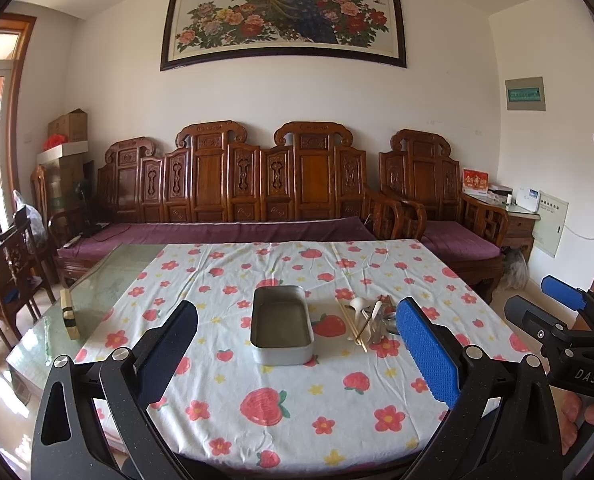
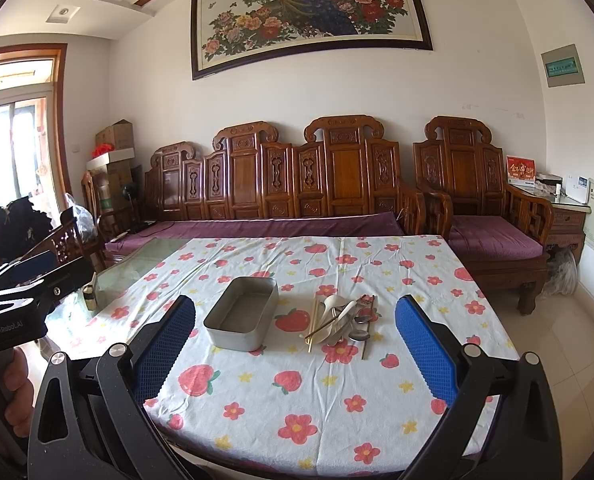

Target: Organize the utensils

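An empty grey metal tin (image 1: 282,325) (image 2: 242,313) stands in the middle of a table under a floral cloth (image 1: 257,400) (image 2: 297,400). Right of it lies a loose pile of utensils (image 1: 371,320) (image 2: 343,322): wooden chopsticks, white spoons, metal spoons and a fork. My left gripper (image 1: 297,356) is open and empty, above the near part of the table, short of the tin. My right gripper (image 2: 295,354) is open and empty, short of the pile. It also shows at the right edge of the left wrist view (image 1: 565,312).
A small wooden block with a black band (image 1: 69,314) (image 2: 90,294) lies on the bare glass at the table's left. A carved wooden sofa with purple cushions (image 1: 237,200) (image 2: 277,192) stands behind the table. Chairs (image 1: 13,264) stand at the left.
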`<action>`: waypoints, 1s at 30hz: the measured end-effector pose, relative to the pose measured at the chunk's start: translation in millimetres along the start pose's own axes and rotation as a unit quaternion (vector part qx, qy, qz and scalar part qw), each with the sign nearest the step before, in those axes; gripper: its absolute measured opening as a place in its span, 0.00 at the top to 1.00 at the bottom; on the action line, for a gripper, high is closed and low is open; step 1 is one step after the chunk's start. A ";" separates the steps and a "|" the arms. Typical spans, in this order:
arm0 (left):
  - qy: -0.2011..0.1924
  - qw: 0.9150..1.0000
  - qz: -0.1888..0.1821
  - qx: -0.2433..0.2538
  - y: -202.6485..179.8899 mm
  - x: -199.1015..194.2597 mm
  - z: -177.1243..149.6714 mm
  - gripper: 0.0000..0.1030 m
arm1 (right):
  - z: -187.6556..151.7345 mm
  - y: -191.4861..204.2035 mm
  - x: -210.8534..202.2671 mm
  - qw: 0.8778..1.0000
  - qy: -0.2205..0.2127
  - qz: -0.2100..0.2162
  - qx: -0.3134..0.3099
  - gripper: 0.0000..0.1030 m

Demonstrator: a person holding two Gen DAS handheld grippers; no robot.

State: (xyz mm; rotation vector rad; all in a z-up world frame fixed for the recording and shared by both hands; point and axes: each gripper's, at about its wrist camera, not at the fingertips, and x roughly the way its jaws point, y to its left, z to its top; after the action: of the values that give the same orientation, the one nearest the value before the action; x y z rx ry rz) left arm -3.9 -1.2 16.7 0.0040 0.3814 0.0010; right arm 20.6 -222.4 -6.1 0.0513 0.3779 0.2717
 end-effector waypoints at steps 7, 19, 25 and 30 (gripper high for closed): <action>-0.001 1.000 0.000 0.000 0.1 -0.5 -1.1 0.06 | -0.2 -0.1 0.1 1.000 0.000 0.000 0.000 0.03; 0.000 1.000 -0.001 0.001 -3.1 -2.4 1.1 0.06 | -1.7 -1.1 1.0 1.000 -0.001 0.000 0.000 0.03; 0.004 1.000 -0.002 0.004 -7.2 -1.5 2.7 0.06 | -1.0 -1.3 4.2 1.000 0.005 0.000 -0.001 0.03; 0.022 1.000 -0.007 0.006 -7.6 12.6 -1.7 0.06 | -4.9 -2.4 11.5 1.000 0.016 0.000 -0.003 0.03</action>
State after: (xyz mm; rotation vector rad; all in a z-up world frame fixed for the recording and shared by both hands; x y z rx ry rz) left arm 7.2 -8.8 10.4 0.0131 0.4259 -0.0147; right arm 29.7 -221.6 -15.1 0.0416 0.4080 0.2732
